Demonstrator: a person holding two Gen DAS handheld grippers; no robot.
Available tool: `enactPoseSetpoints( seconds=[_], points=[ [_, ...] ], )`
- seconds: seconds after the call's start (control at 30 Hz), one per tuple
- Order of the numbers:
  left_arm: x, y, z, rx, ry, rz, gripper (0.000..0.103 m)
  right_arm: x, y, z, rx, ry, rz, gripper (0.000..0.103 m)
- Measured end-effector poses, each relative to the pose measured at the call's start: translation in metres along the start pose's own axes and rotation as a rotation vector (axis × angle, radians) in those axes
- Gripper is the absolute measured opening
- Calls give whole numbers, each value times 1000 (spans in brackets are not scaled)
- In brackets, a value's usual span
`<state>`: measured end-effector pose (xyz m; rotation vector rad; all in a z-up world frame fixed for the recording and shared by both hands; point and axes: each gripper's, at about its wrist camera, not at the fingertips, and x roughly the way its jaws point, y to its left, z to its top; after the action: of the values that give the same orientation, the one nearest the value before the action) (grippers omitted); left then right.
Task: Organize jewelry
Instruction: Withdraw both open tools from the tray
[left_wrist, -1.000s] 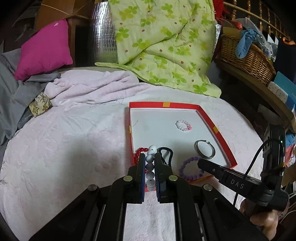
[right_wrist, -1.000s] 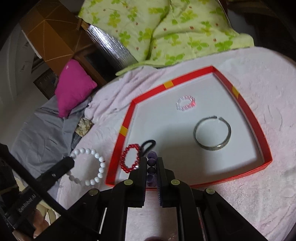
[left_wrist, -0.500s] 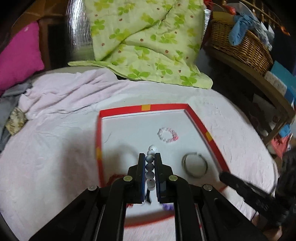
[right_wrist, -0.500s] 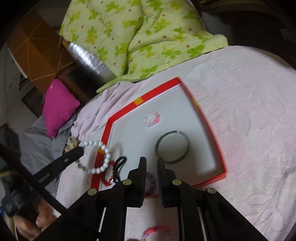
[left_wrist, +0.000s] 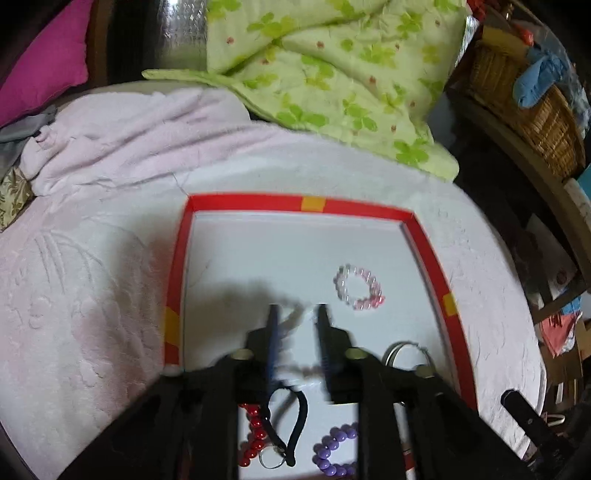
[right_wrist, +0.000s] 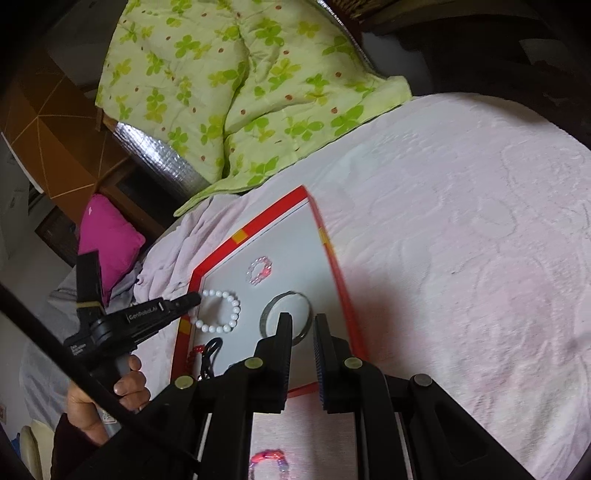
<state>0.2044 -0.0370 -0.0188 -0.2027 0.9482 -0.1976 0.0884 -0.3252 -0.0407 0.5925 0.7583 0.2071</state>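
Note:
A red-rimmed white tray (left_wrist: 258, 201) (right_wrist: 258, 221) lies on the pale pink bedspread. My left gripper (left_wrist: 297, 310) (right_wrist: 194, 298) hangs over its left half. Its jaws are opening, and the white bead bracelet (right_wrist: 219, 310) shows as a blur between them, no longer pinched. In the tray lie a pink bracelet (left_wrist: 358, 288), a silver bangle (left_wrist: 404, 350), a red bead bracelet (left_wrist: 255, 435), a black cord with a ring (left_wrist: 295, 424) and a purple bracelet (left_wrist: 332, 454). My right gripper (right_wrist: 303, 317) is shut and empty above the tray's near right corner.
A green floral quilt (left_wrist: 332, 66) is heaped behind the tray, with a magenta pillow (right_wrist: 107, 240) to the left and a wicker basket (left_wrist: 535, 110) on a shelf at the right. A pink-red bracelet (right_wrist: 266, 458) lies on the bedspread under my right gripper.
My left gripper carried the white bracelet forward over the tray and its jaws parted. My right gripper let go of the purple bracelet in the tray and swung off to the right.

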Motion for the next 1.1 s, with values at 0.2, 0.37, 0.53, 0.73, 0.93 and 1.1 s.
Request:
enactPoseSetpoints(
  seconds=[0.2,0.37,0.53,0.73,0.93,1.1],
  points=[
    [-52,-10,-11,52,-162,20,61,-8,0,-1,-16,-5,9,13],
    [-95,-17,-59,109,-212,103,67,-15,-1,-2,-20,-9,10,13],
    [-113,-12,-121,134,-180,224,67,-17,-4,-10,-17,26,14,13],
    [-118,-3,-172,144,-125,253,67,-28,-6,-30,-17,97,33,13],
    [-115,-6,-181,225,-82,241,67,-35,-5,-56,-24,193,63,44],
    [-114,9,-181,193,-69,244,67,-16,9,-81,-75,292,81,42]
  ],
)
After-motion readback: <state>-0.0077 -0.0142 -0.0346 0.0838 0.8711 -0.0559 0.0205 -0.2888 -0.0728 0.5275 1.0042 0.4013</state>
